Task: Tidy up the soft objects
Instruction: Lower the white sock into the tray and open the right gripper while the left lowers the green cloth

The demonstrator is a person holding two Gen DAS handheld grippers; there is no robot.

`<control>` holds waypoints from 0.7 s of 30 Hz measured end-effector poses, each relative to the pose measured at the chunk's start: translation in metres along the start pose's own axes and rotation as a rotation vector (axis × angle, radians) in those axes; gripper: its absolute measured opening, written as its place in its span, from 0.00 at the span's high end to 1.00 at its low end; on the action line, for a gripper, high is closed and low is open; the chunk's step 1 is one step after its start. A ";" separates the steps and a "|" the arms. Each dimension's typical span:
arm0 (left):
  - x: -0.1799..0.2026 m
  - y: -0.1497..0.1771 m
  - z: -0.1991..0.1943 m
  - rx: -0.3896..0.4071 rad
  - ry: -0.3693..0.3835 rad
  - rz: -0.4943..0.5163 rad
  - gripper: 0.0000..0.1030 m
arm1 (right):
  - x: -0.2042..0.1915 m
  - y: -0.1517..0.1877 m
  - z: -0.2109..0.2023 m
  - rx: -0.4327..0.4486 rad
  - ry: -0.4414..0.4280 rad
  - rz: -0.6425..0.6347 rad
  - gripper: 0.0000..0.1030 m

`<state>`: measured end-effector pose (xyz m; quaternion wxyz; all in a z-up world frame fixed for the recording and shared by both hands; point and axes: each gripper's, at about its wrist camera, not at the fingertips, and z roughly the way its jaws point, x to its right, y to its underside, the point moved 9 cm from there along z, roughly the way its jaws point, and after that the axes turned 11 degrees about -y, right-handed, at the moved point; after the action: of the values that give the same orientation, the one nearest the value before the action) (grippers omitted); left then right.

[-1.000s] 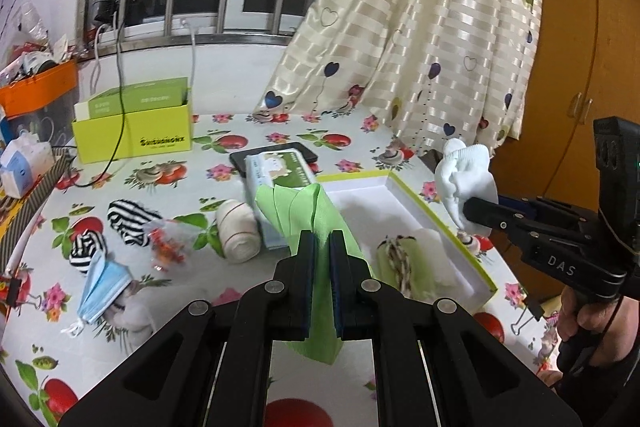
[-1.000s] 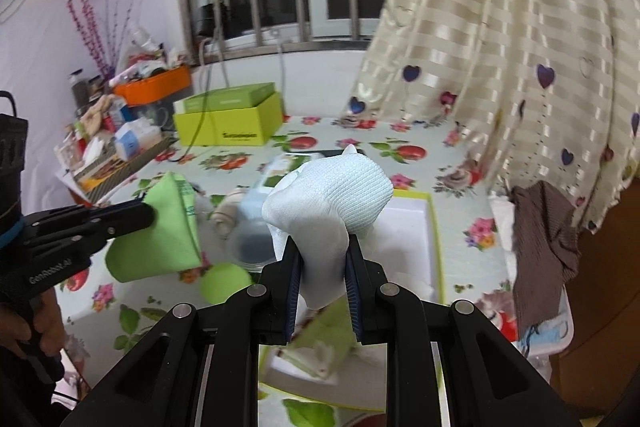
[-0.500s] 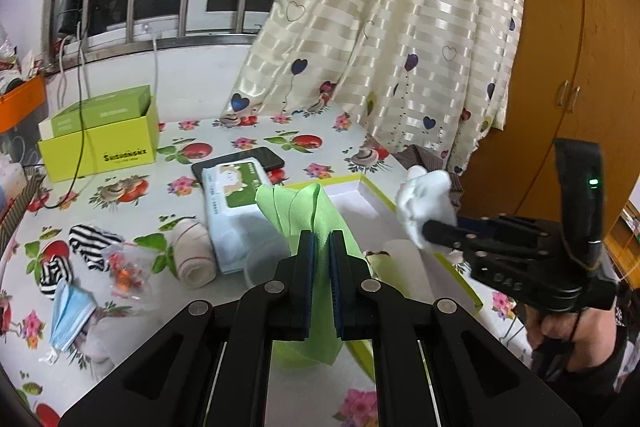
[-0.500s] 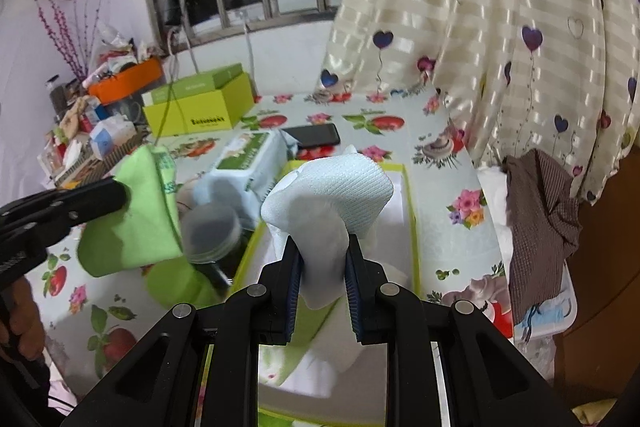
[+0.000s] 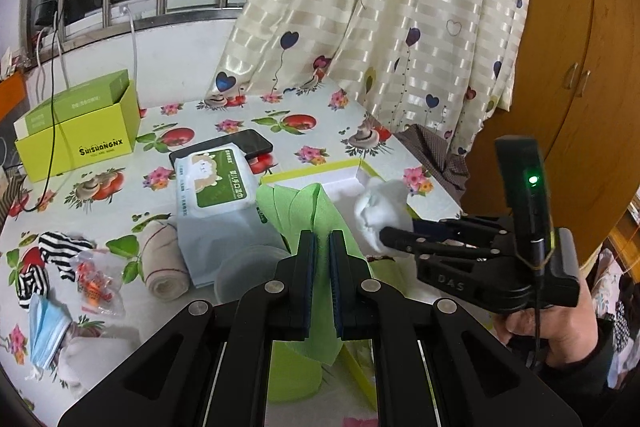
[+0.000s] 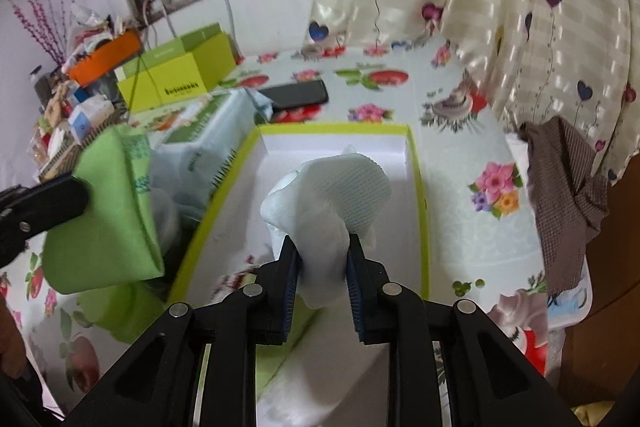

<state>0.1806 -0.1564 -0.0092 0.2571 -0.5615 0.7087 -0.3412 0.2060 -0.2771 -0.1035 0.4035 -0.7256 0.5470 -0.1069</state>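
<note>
Two grippers over a fruit-print tabletop (image 5: 304,143), above a white tray with a lime rim (image 6: 416,163). Left gripper (image 5: 323,259) clamped tight on a green cloth (image 5: 316,211), hanging just beside the tray's near-left edge. Right gripper (image 6: 322,259) over the tray's middle, jaws easing apart, white sock (image 6: 340,187) between them, pads (image 6: 291,267) touching it.

A table (image 5: 304,143) under a fruit-and-flower oilcloth fills the middle of the left wrist view. On it lie a lime box (image 5: 76,143) at upper left, a phone (image 5: 256,143), a wet-wipe pack (image 5: 216,187), a bandage roll (image 5: 164,263), a striped cloth (image 5: 52,259), a blue mask (image 5: 48,327) at lower left, and a white tray with a lime rim (image 6: 420,195).
</note>
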 end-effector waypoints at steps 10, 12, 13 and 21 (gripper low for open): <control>0.012 -0.007 0.022 -0.030 -0.001 0.018 0.92 | 0.012 -0.001 -0.023 0.065 0.012 0.039 0.51; 0.014 -0.009 0.027 -0.034 -0.006 0.023 0.92 | 0.014 0.000 -0.031 0.083 0.014 0.049 0.51; 0.014 -0.009 0.030 -0.038 -0.009 0.026 0.92 | 0.015 0.000 -0.034 0.090 0.014 0.054 0.51; 0.024 -0.002 0.060 -0.101 -0.006 0.040 0.92 | 0.019 0.005 -0.045 0.111 0.006 0.072 0.51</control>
<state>0.2205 -0.1916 -0.0454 0.2373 -0.5608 0.7352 -0.2979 0.1829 -0.3154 -0.0837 0.4452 -0.6814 0.5674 -0.1247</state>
